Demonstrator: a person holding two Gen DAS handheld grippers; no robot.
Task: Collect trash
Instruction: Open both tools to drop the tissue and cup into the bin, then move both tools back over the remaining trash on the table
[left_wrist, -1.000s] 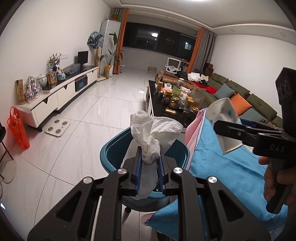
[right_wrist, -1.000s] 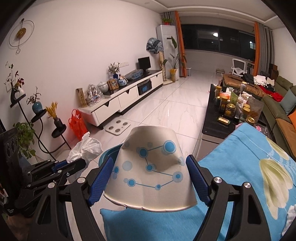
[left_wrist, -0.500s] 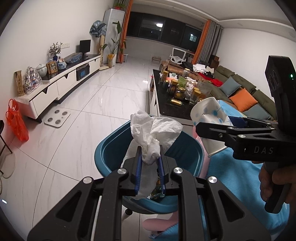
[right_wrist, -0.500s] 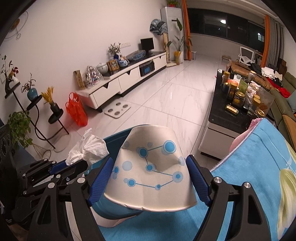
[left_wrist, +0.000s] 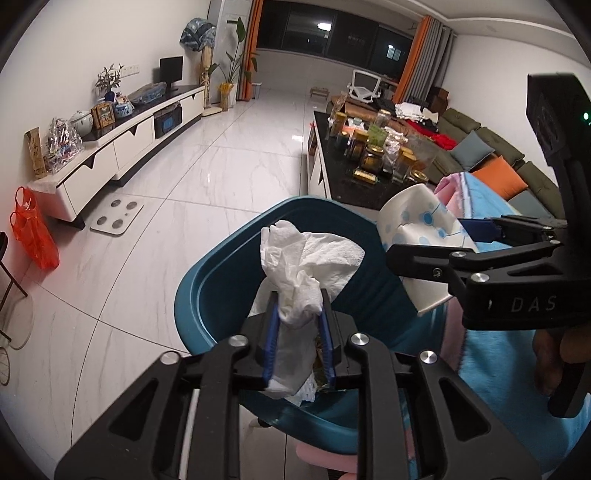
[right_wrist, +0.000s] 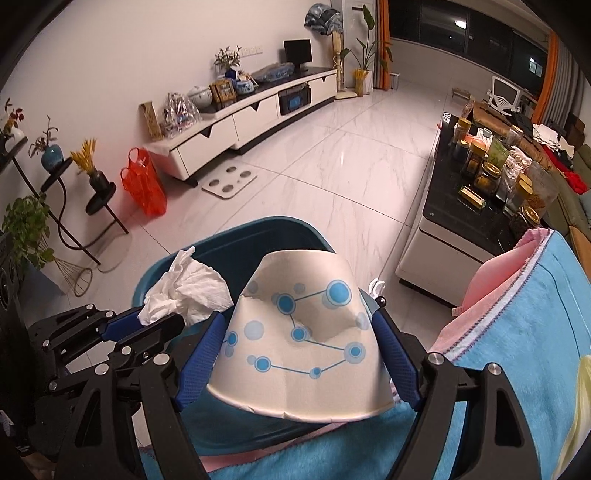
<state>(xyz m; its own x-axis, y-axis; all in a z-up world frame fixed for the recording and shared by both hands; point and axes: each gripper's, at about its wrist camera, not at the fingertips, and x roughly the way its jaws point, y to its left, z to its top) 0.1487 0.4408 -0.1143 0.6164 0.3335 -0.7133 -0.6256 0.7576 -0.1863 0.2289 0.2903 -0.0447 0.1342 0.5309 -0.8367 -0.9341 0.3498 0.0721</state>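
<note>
Grippers now over blue bin (left_wrist: 207, 280), lower than a sec ago: left gripper (left_wrist: 297, 334) w/ jaws opening round tissue (left_wrist: 306, 266); right gripper (right_wrist: 299, 363) pinches cup (right_wrist: 306, 339). Drop imminent.

The white marble-tiled floor (right_wrist: 332, 173) carried a teal bin (left_wrist: 207, 280), a white bathroom scale (right_wrist: 229, 182) and an orange plastic bag (right_wrist: 146, 184). A blue blanket (right_wrist: 517, 350) with a pink edge lay just beside the bin.

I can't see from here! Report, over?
Left fingers opening, tissue between. Right fingers grip paper cup. Both above blue bin, nothing blocking.
</note>
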